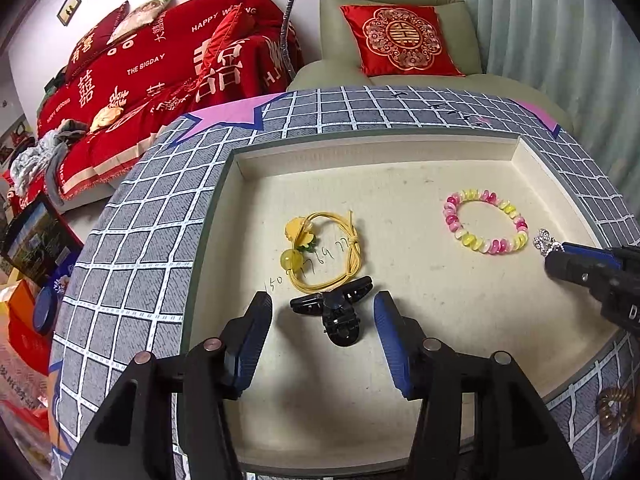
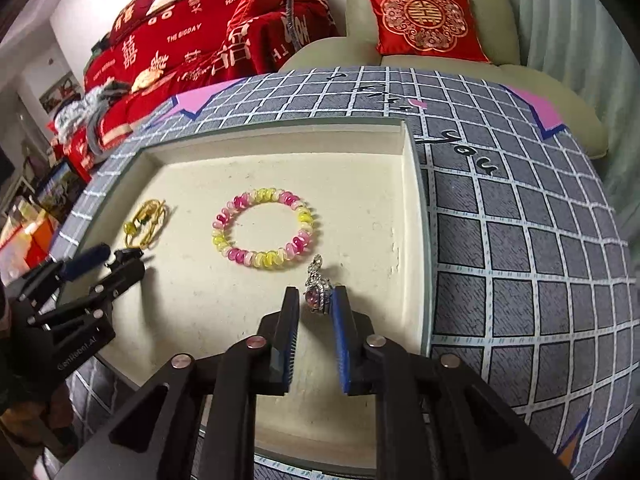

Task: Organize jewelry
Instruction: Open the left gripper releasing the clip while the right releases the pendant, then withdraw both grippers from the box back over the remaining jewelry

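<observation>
Lying in tray: one bracelet, one clip.

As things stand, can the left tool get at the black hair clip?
Probably yes: the black hair clip lies on the tray floor between the open left tool fingers, untouched, nothing over it. The yellow hair tie sits just beyond.

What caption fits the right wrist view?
Right gripper straddles a rhinestone charm in the cream tray, beside a pink-and-yellow beaded bracelet.
</observation>
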Demonstrator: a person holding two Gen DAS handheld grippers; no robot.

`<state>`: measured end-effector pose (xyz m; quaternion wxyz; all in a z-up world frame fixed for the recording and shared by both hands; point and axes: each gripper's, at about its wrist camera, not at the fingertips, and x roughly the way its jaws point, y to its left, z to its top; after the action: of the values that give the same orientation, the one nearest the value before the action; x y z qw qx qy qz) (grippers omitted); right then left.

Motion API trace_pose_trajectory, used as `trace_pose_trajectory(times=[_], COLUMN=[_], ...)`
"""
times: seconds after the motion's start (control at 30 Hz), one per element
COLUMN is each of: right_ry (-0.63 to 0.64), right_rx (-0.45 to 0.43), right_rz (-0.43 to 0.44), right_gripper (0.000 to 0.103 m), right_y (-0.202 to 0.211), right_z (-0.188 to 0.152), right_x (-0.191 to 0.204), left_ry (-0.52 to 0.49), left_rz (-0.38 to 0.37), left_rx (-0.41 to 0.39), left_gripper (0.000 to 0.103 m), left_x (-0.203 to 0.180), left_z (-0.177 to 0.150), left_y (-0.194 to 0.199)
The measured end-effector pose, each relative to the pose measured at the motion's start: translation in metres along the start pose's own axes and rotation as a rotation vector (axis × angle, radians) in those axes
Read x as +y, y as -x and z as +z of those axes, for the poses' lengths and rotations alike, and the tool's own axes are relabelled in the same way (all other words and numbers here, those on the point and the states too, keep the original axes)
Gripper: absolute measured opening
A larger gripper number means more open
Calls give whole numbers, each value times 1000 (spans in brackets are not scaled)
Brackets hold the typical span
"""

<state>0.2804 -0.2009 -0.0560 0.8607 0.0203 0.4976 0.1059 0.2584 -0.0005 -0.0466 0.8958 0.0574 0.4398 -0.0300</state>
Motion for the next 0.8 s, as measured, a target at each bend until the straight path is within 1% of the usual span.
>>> trace_pose_trajectory(times=[0.03, 0.1, 0.13, 0.17, 0.27, 0.3, 0.33, 0.37, 0.4, 0.5, 0.57, 0.6, 0.67, 0.77, 0.8], right_ry=[10, 25, 33, 33, 9, -2, -12, -27, -39, -66, -89, -100, -118, -142, -151], right_rx=[0, 0, 0, 0, -10, -16, -23, -35, -47, -73, -85, -89, -95, -97, -97], right_rz=[-2, -7, -12, -10, 9, 18, 27, 39, 49, 67, 84, 93, 107, 111, 114], right_gripper=[28, 43, 48, 54, 59, 64, 67, 74, 79, 79, 79, 79, 80, 80, 86], right_y=[0, -1, 0, 0, 6, 9, 12, 17, 22, 35, 44, 48, 54, 62, 64], right_z=[0, -1, -1, -1, 1, 2, 2, 3, 4, 5, 4, 3, 0, -4, -6], right_x=[2, 7, 9, 11, 9, 8, 7, 5, 4, 1, -3, -4, -7, -10, -11], left_ry=[-2, -5, -7, -9, -11, -11, -10, -8, -5, 6, 17, 26, 19, 10, 8], left_rz=[0, 6, 8, 8, 10, 11, 13, 12, 11, 7, 8, 17, 22, 22, 24], left_rx=[2, 4, 4, 2, -10, -15, -21, -26, -30, -43, -49, -71, -101, -99, -104], left_gripper=[63, 63, 63, 63, 63, 63, 63, 63, 63, 63, 93, 103, 103, 103, 103], left_x=[0, -1, -1, -1, -1, -1, 0, 0, 1, 4, 5, 6, 7, 7, 8], left_z=[0, 0, 0, 0, 2, 2, 3, 4, 5, 7, 7, 7, 7, 7, 7], left_y=[0, 0, 0, 1, 6, 9, 12, 14, 15, 21, 24, 28, 35, 38, 41])
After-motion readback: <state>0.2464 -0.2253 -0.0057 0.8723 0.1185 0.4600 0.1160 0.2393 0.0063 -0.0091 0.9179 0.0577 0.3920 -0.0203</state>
